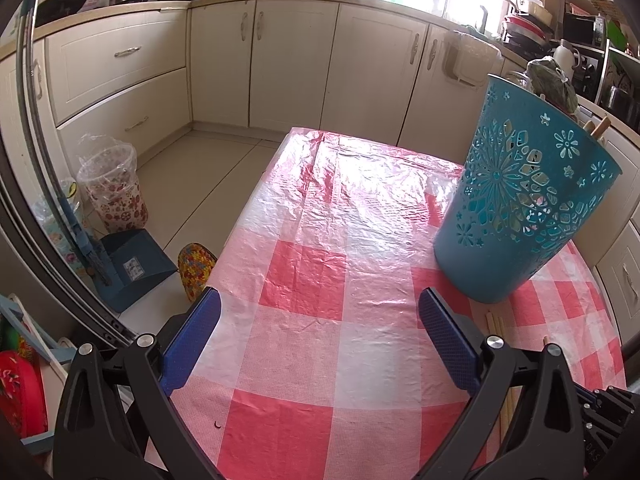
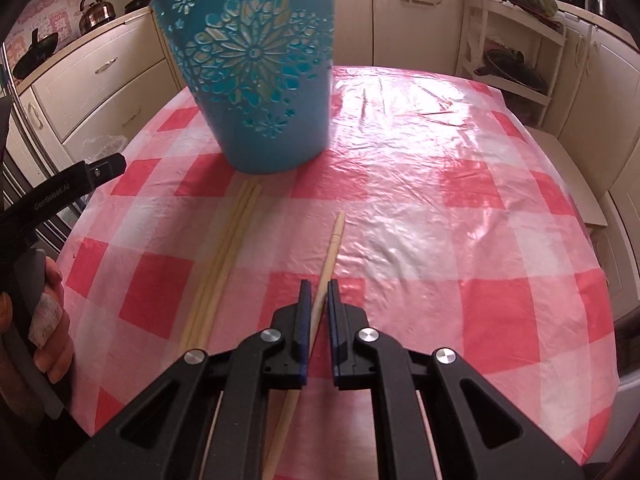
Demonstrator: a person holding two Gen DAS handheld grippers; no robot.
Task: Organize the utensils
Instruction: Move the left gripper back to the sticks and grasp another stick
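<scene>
A teal cut-out utensil holder stands upright on the checked table, and wooden stick ends poke over its rim. In the right wrist view the holder is ahead and to the left. My right gripper is shut on a single wooden chopstick, whose tip points toward the holder. A small bundle of chopsticks lies on the cloth to its left, running up to the holder's base. My left gripper hovers wide open over bare cloth, left of the holder, with nothing between its fingers.
The table's red-and-white cloth lies under crinkled clear plastic. On the floor to the left are a lined bin and a blue dustpan. Cream cabinets ring the room. A white shelf rack stands beyond the table's far right.
</scene>
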